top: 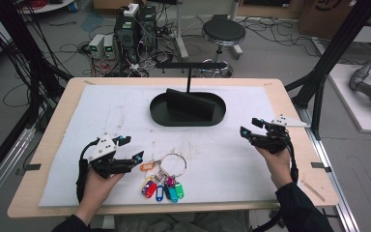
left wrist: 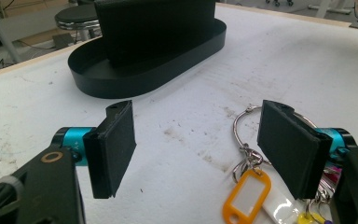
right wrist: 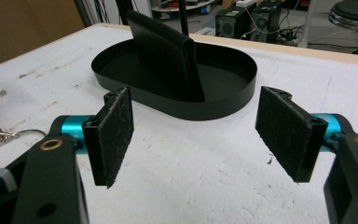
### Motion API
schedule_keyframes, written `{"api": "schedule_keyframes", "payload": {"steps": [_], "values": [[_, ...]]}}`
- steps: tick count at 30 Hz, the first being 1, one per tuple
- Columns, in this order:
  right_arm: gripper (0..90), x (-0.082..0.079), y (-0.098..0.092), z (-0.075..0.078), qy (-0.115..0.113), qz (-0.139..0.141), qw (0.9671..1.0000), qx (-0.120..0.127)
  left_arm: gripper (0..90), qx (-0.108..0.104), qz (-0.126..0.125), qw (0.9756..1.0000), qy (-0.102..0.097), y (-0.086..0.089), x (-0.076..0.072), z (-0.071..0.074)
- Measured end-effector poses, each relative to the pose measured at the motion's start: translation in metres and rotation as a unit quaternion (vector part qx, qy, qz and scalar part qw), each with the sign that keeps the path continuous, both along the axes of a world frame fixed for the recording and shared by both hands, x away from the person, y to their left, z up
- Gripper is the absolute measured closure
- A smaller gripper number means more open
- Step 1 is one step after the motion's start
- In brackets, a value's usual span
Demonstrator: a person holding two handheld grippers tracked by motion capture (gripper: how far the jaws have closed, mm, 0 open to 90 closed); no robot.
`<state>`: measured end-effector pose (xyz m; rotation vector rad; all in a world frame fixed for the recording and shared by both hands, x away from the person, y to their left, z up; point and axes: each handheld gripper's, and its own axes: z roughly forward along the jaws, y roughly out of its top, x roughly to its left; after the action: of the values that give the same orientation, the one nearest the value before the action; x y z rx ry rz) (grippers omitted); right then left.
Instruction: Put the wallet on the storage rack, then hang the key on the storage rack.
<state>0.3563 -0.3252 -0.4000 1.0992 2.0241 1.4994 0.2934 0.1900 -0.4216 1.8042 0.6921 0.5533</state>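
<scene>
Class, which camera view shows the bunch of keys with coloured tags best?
The high view: the whole key bunch lies there, ring and all tags. The left gripper view cuts it off behind a jaw; the right gripper view catches only its edge.

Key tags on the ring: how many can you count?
About 7, some perhaps hidden by overlap. One orange key tag lies left of the key ring; the rest fan out below it: red, blue, pink, teal, green.
</scene>
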Motion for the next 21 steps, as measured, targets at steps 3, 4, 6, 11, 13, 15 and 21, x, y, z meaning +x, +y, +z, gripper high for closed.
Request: {"api": "schedule_keyframes", "payload": {"steps": [3, 4, 6, 11, 13, 15, 21], "values": [[28.3, -0.001, -0.002, -0.001, 0.001, -0.005, 1.0000, -0.001, 27.6, -0.001, 0.002, 1.0000, 0.000, 0.000, 0.001, 0.001], [28.3, -0.002, -0.003, -0.002, 0.003, -0.006, 1.0000, -0.001, 27.6, -0.001, 0.001, 1.0000, 0.000, -0.001, 0.002, 0.001], [28.4, -0.003, -0.005, -0.003, 0.004, -0.010, 0.9999, -0.002, 27.6, -0.003, 0.000, 1.0000, 0.000, -0.001, 0.003, 0.001], [28.4, -0.004, -0.009, -0.004, 0.006, -0.017, 0.9998, -0.004, 27.6, -0.004, -0.006, 1.0000, 0.002, -0.004, 0.007, 0.002], [28.5, -0.006, -0.010, -0.005, 0.007, -0.017, 0.9998, -0.006, 27.6, -0.003, -0.006, 1.0000, 0.003, -0.005, 0.008, 0.002], [28.5, -0.006, -0.011, -0.006, 0.005, -0.018, 0.9998, -0.006, 27.6, -0.004, -0.006, 1.0000, 0.005, -0.006, 0.009, 0.003], [28.6, -0.004, -0.010, -0.007, 0.001, -0.024, 0.9996, -0.015, 29.8, -0.004, -0.003, 0.9999, 0.015, -0.008, 0.013, 0.007]]}}
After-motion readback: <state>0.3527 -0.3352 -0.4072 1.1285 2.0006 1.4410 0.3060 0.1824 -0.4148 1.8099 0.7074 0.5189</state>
